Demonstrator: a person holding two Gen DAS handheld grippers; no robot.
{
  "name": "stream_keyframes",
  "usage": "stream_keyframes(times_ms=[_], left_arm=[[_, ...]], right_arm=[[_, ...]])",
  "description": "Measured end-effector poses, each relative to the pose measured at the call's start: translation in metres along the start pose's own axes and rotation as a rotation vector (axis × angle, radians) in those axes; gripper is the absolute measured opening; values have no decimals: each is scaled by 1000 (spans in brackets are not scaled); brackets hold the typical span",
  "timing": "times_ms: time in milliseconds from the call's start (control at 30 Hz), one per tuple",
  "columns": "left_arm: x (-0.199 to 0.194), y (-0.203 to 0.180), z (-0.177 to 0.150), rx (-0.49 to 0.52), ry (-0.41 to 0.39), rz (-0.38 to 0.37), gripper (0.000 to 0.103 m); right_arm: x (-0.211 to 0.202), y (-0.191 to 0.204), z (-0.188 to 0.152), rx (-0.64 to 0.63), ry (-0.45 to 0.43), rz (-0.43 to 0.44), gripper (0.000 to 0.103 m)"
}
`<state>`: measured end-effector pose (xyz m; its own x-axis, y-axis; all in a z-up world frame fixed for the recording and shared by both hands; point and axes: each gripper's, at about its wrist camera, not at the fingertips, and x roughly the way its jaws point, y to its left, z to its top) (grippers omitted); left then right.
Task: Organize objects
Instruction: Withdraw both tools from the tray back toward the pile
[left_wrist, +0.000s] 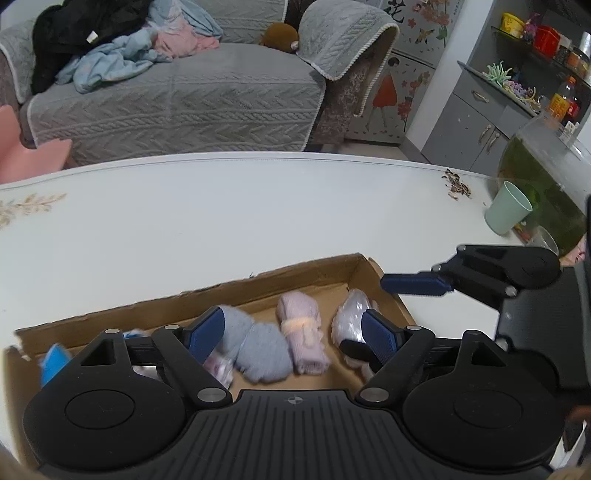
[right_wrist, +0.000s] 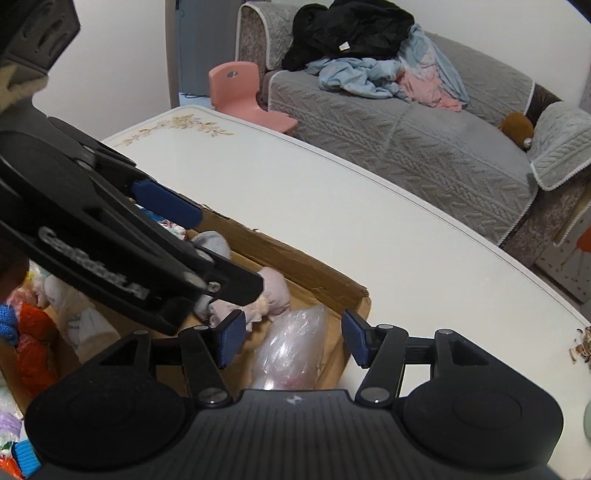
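you had both rolls down in the cardboard box (left_wrist: 314, 275): left hand-held gripper (left_wrist: 295, 334) open over grey roll (left_wrist: 258, 347), right hand-held gripper (right_wrist: 293, 339) unclamped around bagged roll (right_wrist: 291, 347), packed in a row.

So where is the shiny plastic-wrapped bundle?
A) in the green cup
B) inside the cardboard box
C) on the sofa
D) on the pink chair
B: the plastic-wrapped bundle lies inside the cardboard box, at its end beside the pink rolled socks.
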<state>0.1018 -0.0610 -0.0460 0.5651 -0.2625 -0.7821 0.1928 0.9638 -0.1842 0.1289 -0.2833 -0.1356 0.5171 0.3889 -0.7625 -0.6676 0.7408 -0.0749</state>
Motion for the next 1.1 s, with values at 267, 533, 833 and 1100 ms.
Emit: stream_keyframes(times_ms=[267, 533, 833, 1100], left_arm=[[-64, 3, -29, 61, -15, 21, 88], [-111, 2, -69, 88, 6, 57, 91], [-136, 4, -108, 36, 46, 87, 93], [-152, -4, -130, -5, 49, 149, 95]], right_arm=[[-32, 9, -4, -1, -17, -7, 60], [-57, 24, -12, 18, -26, -8, 73], [-80, 56, -30, 55, -12, -11, 82], [-100, 84, -38, 98, -40, -23, 90]])
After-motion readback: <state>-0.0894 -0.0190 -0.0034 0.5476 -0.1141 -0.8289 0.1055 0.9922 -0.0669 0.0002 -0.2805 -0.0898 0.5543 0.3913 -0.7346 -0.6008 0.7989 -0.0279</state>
